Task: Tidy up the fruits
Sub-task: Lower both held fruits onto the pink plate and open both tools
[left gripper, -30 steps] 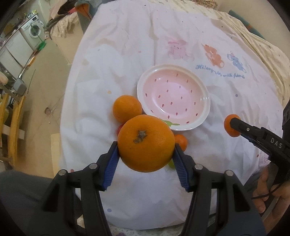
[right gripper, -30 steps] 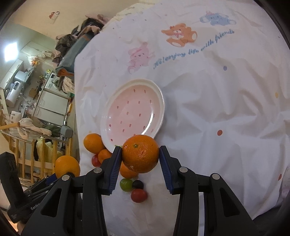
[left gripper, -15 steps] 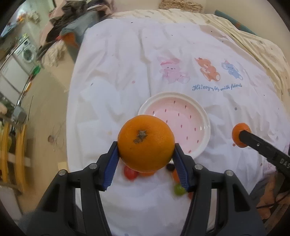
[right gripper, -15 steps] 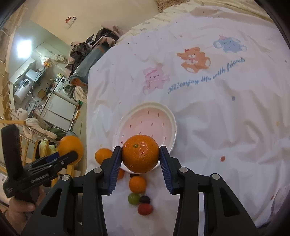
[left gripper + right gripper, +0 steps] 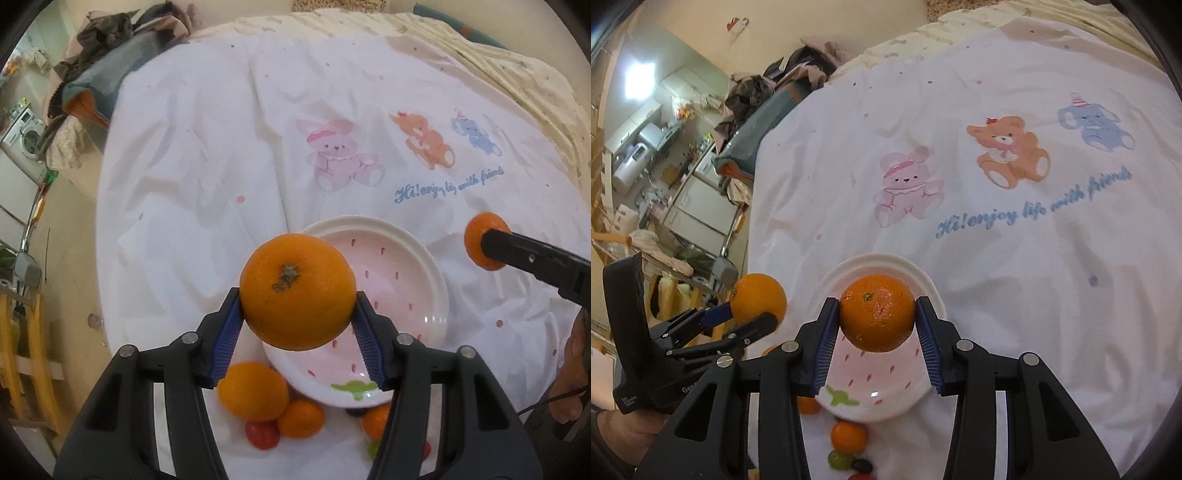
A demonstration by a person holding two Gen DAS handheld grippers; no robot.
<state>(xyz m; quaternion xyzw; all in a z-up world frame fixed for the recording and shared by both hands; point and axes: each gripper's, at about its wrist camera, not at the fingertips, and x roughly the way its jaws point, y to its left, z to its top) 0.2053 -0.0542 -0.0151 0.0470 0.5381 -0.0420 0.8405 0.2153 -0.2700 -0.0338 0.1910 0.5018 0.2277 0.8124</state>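
My left gripper is shut on a large orange, held in the air over the near left rim of the pink seed-patterned plate. My right gripper is shut on a smaller orange, hanging above the same plate. In the left wrist view the right gripper's orange shows right of the plate. In the right wrist view the left gripper's orange floats left of it. The plate itself holds no fruit.
Loose fruit lies on the white cartoon-print cloth near the plate's near edge: an orange, small tangerines, a red tomato, a green grape and a dark one. Clothes pile and floor lie left of the cloth.
Both grippers, each still holding its orange, have shifted toward the near side; the plate and loose fruit now sit lower in both views, with more cloth visible beyond.
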